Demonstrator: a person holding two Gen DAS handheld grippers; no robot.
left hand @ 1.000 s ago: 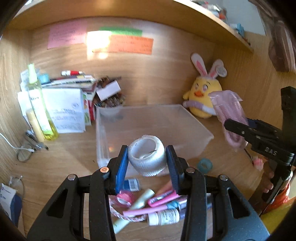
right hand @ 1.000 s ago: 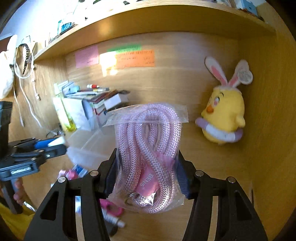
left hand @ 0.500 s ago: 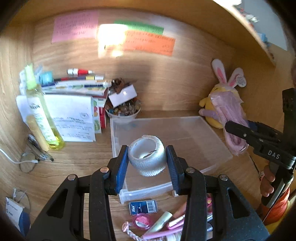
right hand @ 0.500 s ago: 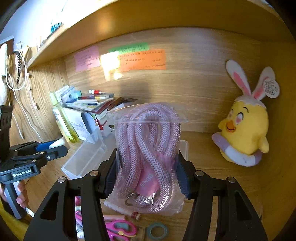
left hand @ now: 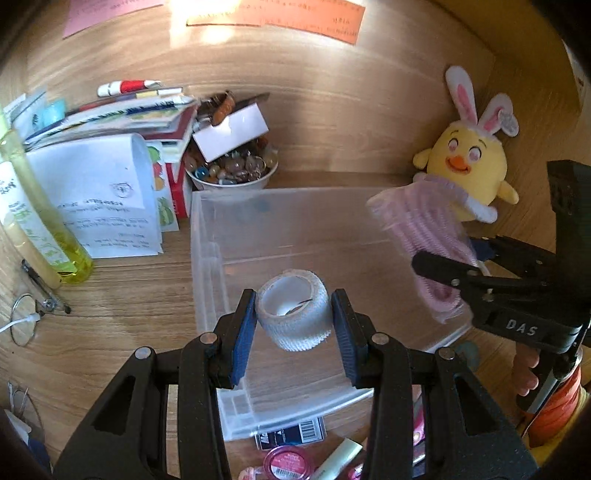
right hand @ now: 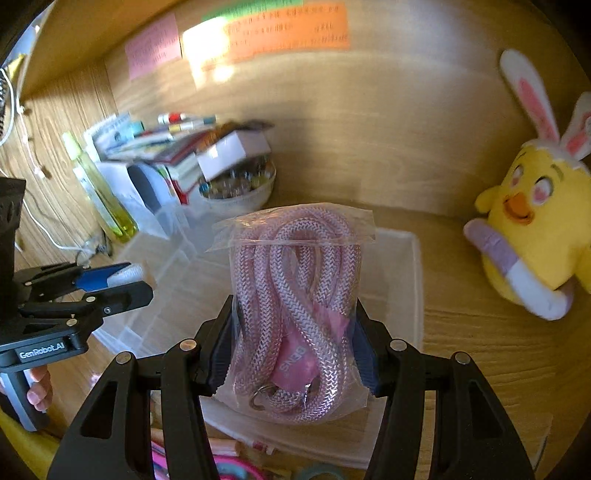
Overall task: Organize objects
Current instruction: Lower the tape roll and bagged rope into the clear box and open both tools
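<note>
The left gripper (left hand: 293,325) pinches a white bandage roll (left hand: 293,308) and the right gripper (right hand: 293,354) a bagged pink rope (right hand: 295,310), both above the empty clear plastic bin (left hand: 207,236) on the counter (left hand: 122,306). This looks like the drop-off step. Next: lower each inside the walls, then spread the jaws.

You have a white, cloth-textured tape roll (left hand: 293,310) between blue-padded black fingers (left hand: 243,332). In your other gripper, the rope (right hand: 295,306) is pale pink with a woven herringbone pattern, sealed in a clear bag with a brighter pink label. Below them you see a clear, colourless plastic bin (left hand: 207,236) on a light wood-grain desk (left hand: 122,306). Your plush chick (right hand: 535,225) is yellow with an orange beak and pink-and-white ears. On the wall are pink (right hand: 153,46) and orange (right hand: 288,31) notes.
</note>
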